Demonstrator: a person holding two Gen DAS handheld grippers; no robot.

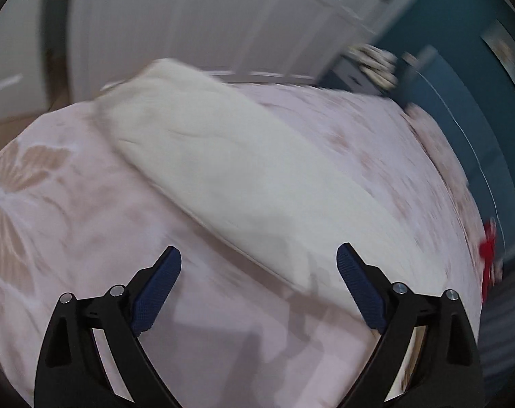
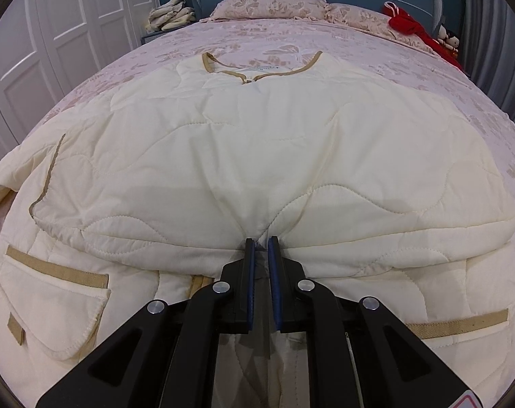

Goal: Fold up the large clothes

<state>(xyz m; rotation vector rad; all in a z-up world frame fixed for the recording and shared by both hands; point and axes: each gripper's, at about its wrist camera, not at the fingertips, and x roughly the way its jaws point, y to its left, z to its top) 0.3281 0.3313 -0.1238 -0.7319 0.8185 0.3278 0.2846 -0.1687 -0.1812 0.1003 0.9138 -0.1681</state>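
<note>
My right claw pinches a bunched fold of the cream quilted jacket, spread flat on the bed. My left claw is spread wide, nothing between pads, above pink bedding; view blurred. Pillows beyond.

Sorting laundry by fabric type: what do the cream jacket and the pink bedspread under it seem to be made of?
The cream jacket looks like soft quilted, padded cloth with a matte finish: wavy stitch lines, puffy panels and tan woven trim show. The pink bedspread looks like a smooth woven fabric with a faint sheen and a beige leaf pattern; the exact fibre cannot be told.
</note>
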